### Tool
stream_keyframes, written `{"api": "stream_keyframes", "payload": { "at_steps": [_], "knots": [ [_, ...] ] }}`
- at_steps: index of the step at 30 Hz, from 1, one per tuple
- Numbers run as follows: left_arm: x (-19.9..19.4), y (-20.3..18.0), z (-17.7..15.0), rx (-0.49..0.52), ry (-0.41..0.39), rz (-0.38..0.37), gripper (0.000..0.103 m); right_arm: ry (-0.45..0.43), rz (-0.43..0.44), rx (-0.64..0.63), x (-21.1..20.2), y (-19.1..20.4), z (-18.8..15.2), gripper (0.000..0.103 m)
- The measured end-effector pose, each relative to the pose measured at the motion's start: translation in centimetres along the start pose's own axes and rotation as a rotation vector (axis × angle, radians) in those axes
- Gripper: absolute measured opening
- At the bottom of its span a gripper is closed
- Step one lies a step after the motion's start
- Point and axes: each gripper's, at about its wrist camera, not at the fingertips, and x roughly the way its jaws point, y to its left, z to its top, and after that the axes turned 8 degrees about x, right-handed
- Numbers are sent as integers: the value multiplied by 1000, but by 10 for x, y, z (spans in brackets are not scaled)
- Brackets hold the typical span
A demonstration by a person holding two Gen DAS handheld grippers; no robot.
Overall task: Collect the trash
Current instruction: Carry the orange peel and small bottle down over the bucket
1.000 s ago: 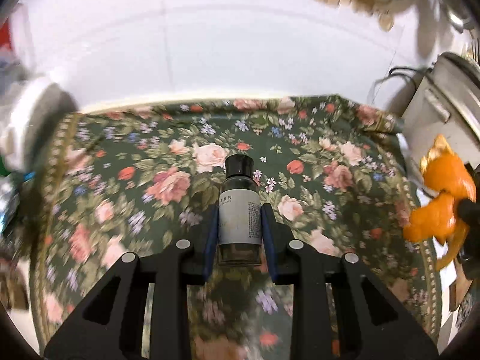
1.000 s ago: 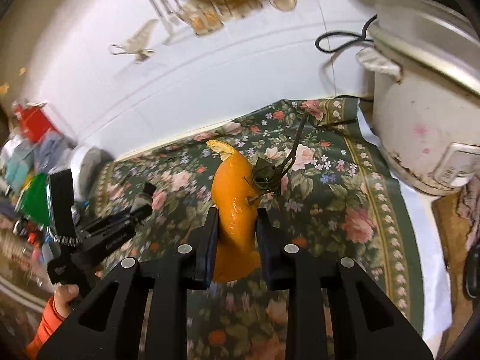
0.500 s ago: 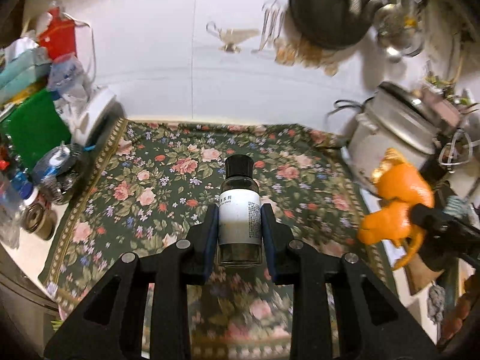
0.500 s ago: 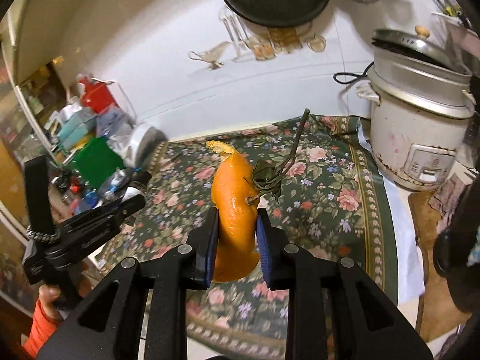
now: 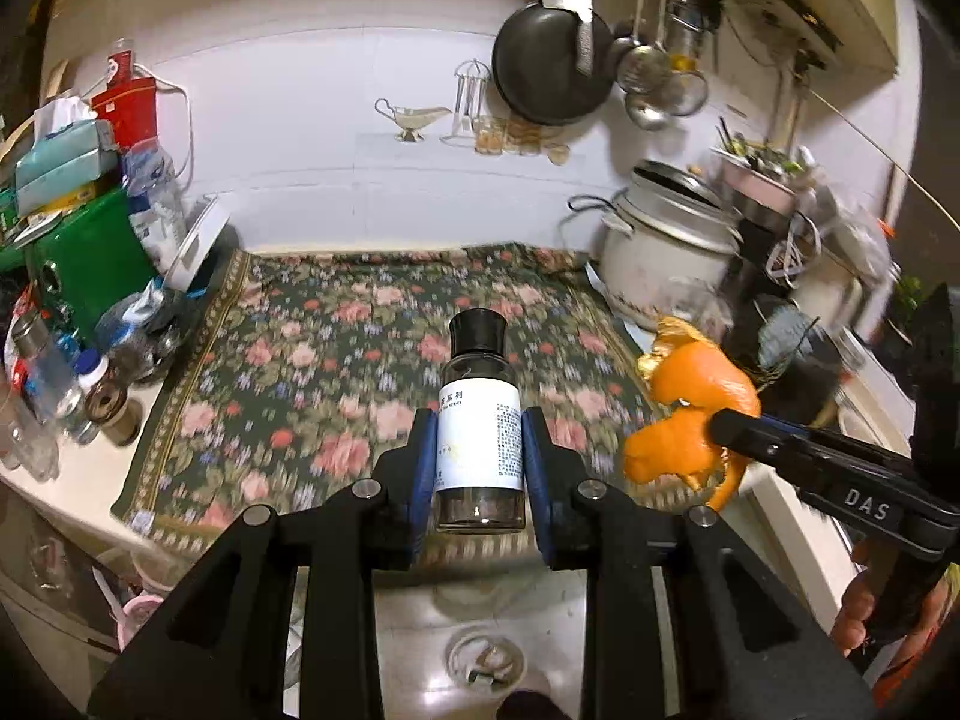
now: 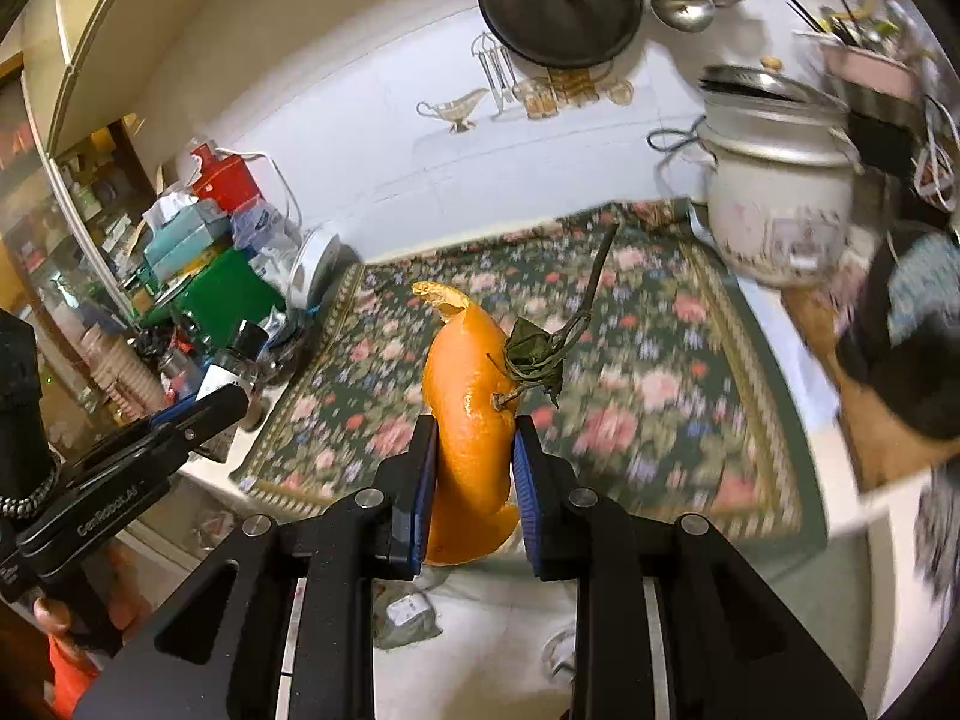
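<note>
My left gripper (image 5: 479,468) is shut on a small clear bottle (image 5: 479,420) with a black cap and a white label, held upright in the air in front of the table's near edge. My right gripper (image 6: 471,474) is shut on an orange peel (image 6: 465,396) with a dried stem and leaf (image 6: 540,354), also held off the table. The peel and right gripper show at the right of the left wrist view (image 5: 690,420). The left gripper and bottle show at the left of the right wrist view (image 6: 222,384).
A floral cloth (image 5: 336,360) covers the table. A white rice cooker (image 5: 666,246) stands at its right. Bottles, jars, a green box (image 5: 90,258) and tissue boxes crowd the left. Tiled floor with a drain (image 5: 483,660) lies below; a crumpled scrap (image 6: 408,612) lies on the floor.
Both grippers have pulled back and up from the table, each still holding its item. The table edge and floor have come into view.
</note>
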Motion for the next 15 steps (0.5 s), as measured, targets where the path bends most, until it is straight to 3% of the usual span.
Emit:
{"api": "stream_keyframes", "payload": {
  "at_steps": [8, 15],
  "knots": [
    [-51, -3, -67, 71, 72, -28, 27, 46, -25, 58, -24, 26, -76, 22],
    [-50, -11, -107, 63, 177, -84, 27, 139, -87, 102, -30, 17, -116, 22]
  ]
}}
